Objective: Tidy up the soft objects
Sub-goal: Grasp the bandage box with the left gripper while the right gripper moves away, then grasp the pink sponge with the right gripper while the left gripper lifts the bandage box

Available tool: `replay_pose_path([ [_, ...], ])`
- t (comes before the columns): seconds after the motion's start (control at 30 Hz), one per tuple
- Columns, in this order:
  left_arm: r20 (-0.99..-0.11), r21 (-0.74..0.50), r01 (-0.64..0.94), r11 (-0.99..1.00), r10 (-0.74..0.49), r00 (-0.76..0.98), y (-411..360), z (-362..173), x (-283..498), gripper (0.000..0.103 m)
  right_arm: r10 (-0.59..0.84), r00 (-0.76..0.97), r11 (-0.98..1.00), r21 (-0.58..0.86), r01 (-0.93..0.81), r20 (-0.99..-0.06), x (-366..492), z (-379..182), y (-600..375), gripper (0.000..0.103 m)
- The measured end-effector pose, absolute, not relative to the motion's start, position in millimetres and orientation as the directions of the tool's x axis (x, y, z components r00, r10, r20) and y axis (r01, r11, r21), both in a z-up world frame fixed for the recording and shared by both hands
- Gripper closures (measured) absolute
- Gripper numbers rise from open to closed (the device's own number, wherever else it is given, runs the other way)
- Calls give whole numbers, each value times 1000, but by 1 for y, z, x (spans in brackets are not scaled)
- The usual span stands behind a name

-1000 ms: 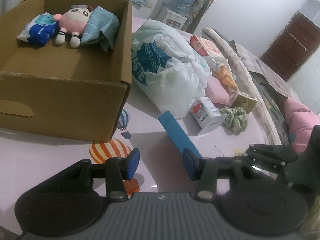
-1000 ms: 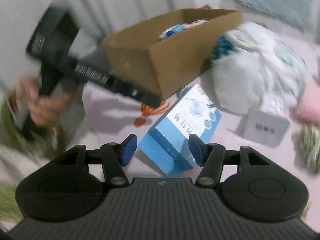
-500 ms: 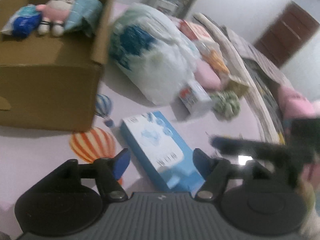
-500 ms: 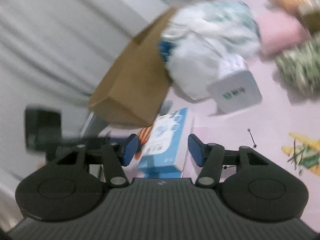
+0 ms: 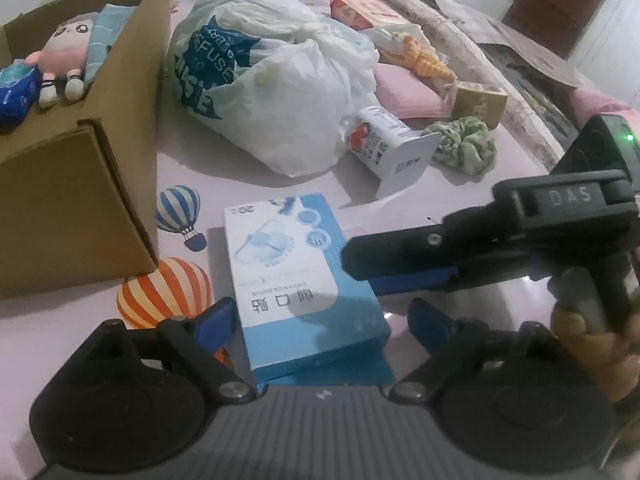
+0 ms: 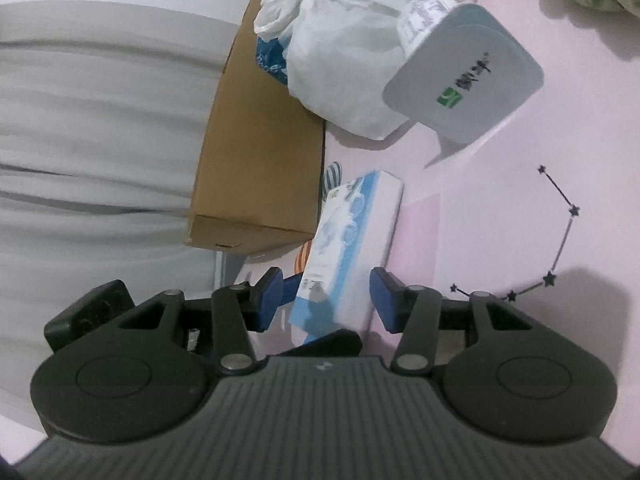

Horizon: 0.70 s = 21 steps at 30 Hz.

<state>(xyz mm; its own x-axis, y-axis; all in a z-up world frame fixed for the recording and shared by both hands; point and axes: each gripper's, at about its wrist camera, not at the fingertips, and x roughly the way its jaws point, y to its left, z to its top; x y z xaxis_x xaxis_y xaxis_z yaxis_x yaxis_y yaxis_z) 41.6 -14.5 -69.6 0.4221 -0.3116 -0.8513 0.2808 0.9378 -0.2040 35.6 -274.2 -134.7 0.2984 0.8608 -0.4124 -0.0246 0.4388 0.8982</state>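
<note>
Left hand-held gripper (image 5: 318,322) open, blue box (image 5: 296,268) between fingers.

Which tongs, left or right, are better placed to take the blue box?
Left, probably. The left tongs are open, straddling the blue box lengthwise. The right tongs also straddle it, open, but crosswise.

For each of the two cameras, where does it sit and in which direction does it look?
Left wrist: on the left tool, looking forward over the blue box toward the cardboard box and white bag; the right tool and hand show.
Right wrist: on the right tool, rolled sideways, low over the blue box; the left tool's blue fingertip shows.
Shared: blue box, cardboard box, bag.
</note>
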Motion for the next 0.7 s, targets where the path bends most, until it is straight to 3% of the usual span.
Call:
replay_pose_path([
  [0.23, -870, -132, 277, 952, -245, 428, -25, -72, 50, 10, 827, 371, 469, 882, -39, -423, 29, -125, -290, 55],
  [0.43, -870, -67, 258, 964, -183, 459, -33, -77, 55, 16, 740, 460, 626, 753, -203, -491, 29, -74, -301, 52],
  [0.53, -864, -60, 251, 966, -177, 471, -32, -78, 55, 23, 621, 561, 758, 600, -254, -548, 40, -34, -314, 40],
  [0.6, -859, -65, 249, 966, -181, 478, -30, -78, 55, 23, 534, 607, 835, 480, -269, -589, 59, -16, -319, 23],
  [0.7, -854, -80, 244, 966, -193, 484, -28, -78, 55, 23, 407, 598, 913, 335, -235, -690, 99, -11, -325, 21],
])
